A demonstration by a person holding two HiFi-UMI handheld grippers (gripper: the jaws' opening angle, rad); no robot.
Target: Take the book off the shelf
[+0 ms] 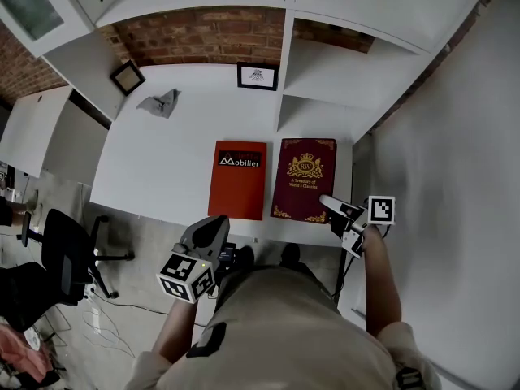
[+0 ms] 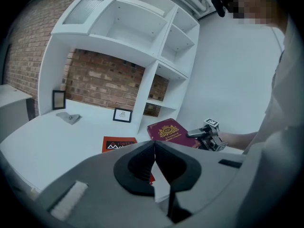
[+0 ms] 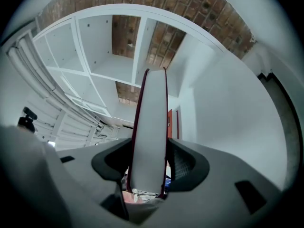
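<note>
Left gripper [image 2: 154,146]: clenched on nothing, held low by my body, well clear of both books.
Orange book [image 1: 240,179]: lies flat on the white top [image 1: 162,161], just beside the maroon one. I leave it alone.
Maroon book [image 1: 304,179]: the one I'm taking. It lies cover up at the right end of the top, below the shelf bays; I can't tell whether it's fully resting.
Right gripper [image 1: 331,211]: clamped on the maroon book's near right corner, page edge between the pads, one cover against each.
Step in hand: setting the book down flat, I judge. A corner grip lets it sag or swing, so I go slow, keep it level, and steer clear of the orange book.
Left bay: a small frame [image 1: 127,77], a crumpled grey cloth [image 1: 160,102] and a second frame [image 1: 257,75] against the brick.
Right bays [image 1: 341,71]: bare boards, no books showing.
</note>
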